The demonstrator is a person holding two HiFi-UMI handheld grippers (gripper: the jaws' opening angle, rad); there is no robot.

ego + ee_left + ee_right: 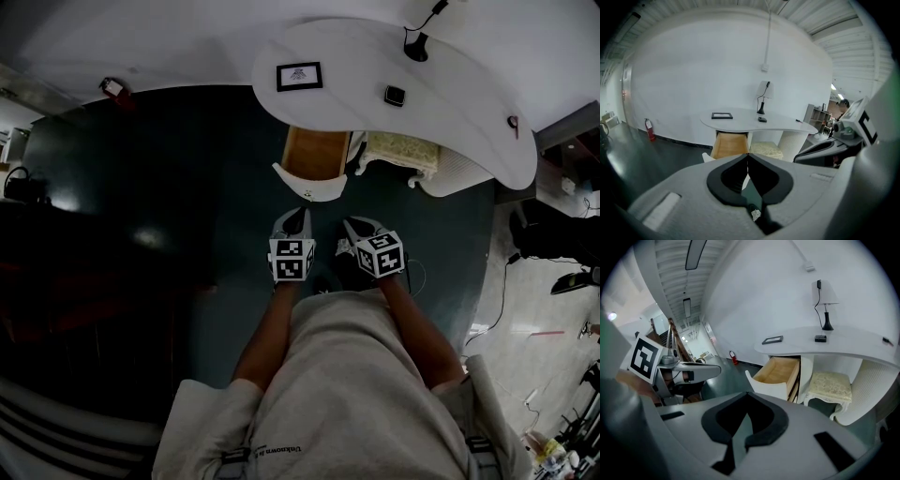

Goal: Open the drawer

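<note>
The wooden drawer under the white surface stands pulled out, with the left tool and right tool near its front, jaws together and empty.

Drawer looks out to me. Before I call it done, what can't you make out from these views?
Drawer rear: head view, desk top overhangs it, so its full travel is hidden.
Drawer handle: left gripper view, the left claw blocks most of the front; elsewhere too small.
Black item on desk: too small to identify in any view.
Framed picture: image too small to read.
</note>
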